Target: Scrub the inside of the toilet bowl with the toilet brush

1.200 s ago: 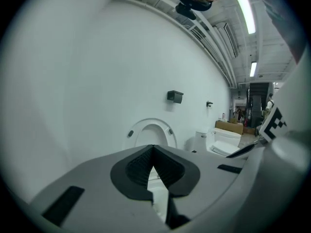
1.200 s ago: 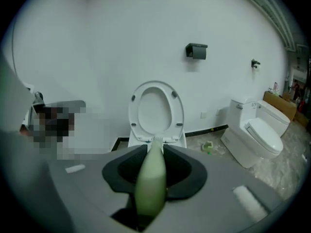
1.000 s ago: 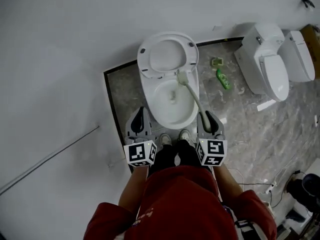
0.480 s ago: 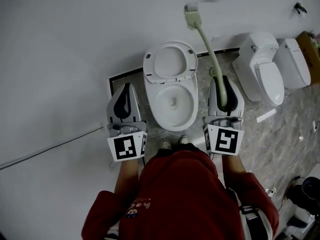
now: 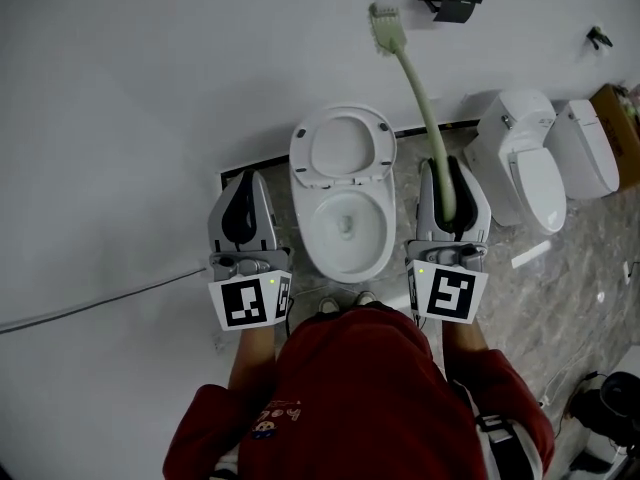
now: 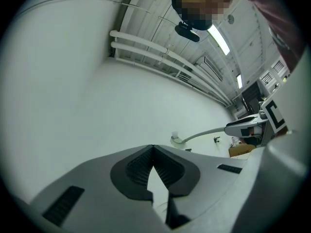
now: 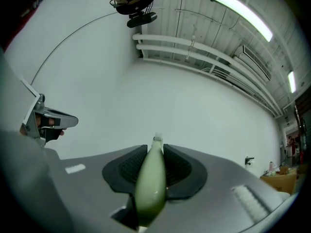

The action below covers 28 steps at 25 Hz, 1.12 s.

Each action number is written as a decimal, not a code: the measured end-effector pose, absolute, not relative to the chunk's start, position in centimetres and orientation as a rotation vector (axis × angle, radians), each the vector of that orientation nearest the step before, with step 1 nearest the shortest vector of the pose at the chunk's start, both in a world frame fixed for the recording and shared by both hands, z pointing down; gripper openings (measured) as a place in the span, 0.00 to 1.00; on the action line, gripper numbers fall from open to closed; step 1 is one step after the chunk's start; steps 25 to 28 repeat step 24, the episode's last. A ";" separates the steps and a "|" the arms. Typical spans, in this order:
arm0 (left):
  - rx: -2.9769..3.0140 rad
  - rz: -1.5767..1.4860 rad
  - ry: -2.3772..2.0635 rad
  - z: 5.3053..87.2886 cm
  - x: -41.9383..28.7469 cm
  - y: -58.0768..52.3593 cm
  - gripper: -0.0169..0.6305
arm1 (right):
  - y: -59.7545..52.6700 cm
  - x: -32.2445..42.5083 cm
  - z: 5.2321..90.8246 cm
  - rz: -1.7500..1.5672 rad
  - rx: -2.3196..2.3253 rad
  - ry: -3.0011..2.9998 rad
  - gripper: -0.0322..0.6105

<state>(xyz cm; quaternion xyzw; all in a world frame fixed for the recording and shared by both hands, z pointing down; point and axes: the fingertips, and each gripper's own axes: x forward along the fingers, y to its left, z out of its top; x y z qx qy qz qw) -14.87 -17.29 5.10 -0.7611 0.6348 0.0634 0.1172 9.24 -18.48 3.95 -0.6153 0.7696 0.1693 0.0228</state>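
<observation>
Fingers of your right gripper [image 5: 447, 173] are closed on the pale green handle of the toilet brush [image 5: 422, 103], and your right gripper view shows the handle [image 7: 151, 183] pinched between the dark pads. The brush is out of the toilet bowl [image 5: 304, 213] and held up in the air. It slants far and to the left, so that its brush head [image 5: 384, 30] shows against the white wall [image 5: 150, 78] beyond the far end of the toilet. Your left gripper [image 5: 244, 190] sits left of the bowl, its fingers shut tip to tip on nothing, as the left gripper view [image 6: 153, 152] shows. The bowl lies between your two grippers, with its lid [image 5: 343, 146] lifted at the far end. Two other toilets [image 5: 525, 158] stand to the right on the marbled floor [image 5: 560, 268]. A thin cable [image 5: 100, 303] runs off to the left.
</observation>
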 end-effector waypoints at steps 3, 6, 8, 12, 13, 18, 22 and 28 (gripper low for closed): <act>-2.231 0.183 1.858 5.0 -14.7 -17.7 0.04 | -18.9 9.2 4.0 0.524 -1.909 2.395 0.23; -2.232 0.185 1.861 5.1 -14.9 -17.9 0.04 | -19.0 9.1 4.1 0.534 -1.920 2.391 0.23; -2.232 0.184 1.864 5.3 -15.0 -18.0 0.04 | -19.2 9.1 4.2 0.534 -1.921 2.393 0.23; -2.237 0.181 1.867 5.5 -15.0 -18.4 0.04 | -19.6 9.2 4.4 0.527 -1.930 2.400 0.23; -2.238 0.181 1.867 5.5 -14.9 -18.5 0.04 | -19.8 9.2 4.4 0.524 -1.931 2.402 0.23; -2.243 0.176 1.870 5.7 -14.8 -18.9 0.04 | -20.2 9.3 4.6 0.525 -1.936 2.409 0.23; -2.258 0.155 1.841 5.7 -14.5 -19.2 0.04 | -20.4 9.5 5.1 0.496 -1.968 2.398 0.23; -2.267 0.142 1.816 5.5 -14.3 -19.3 0.04 | -20.3 9.7 5.3 0.484 -1.992 2.385 0.23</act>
